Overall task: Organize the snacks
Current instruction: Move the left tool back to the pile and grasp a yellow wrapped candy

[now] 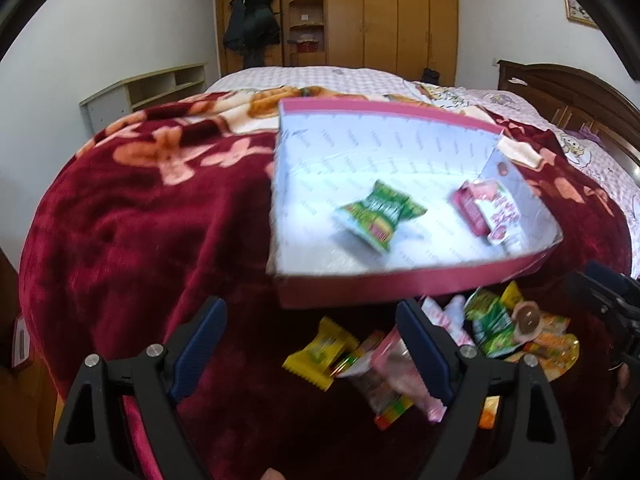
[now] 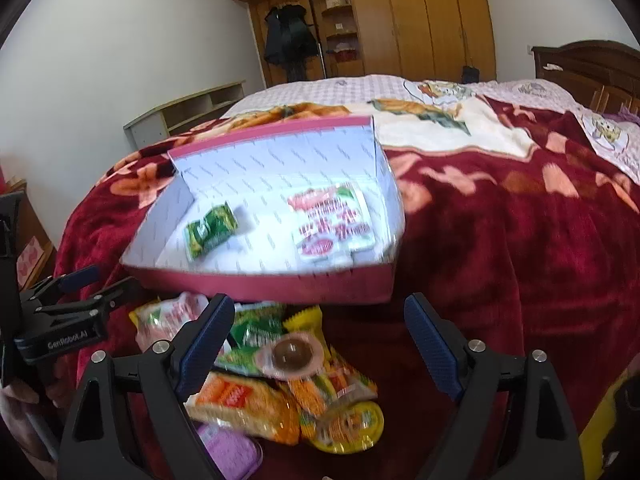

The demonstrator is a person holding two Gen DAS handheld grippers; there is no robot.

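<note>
A red box with a white inside point(image 1: 304, 184) point(image 2: 280, 284) lies on the bed. In it are a green snack packet point(image 1: 380, 212) point(image 2: 210, 230) and a pink-and-white packet point(image 1: 490, 210) point(image 2: 332, 220). A pile of loose snacks point(image 1: 400, 356) point(image 2: 288, 376) lies on the blanket in front of the box. My left gripper point(image 1: 310, 336) is open and empty above the pile's left part. My right gripper point(image 2: 320, 332) is open and empty above the pile. Each gripper shows at the edge of the other's view.
A dark red floral blanket point(image 1: 140, 220) point(image 2: 520, 260) covers the near end of the bed. A wooden headboard point(image 1: 560, 88) is at the right, a wardrobe point(image 1: 380, 12) at the back, a low shelf point(image 1: 148, 92) at the left wall.
</note>
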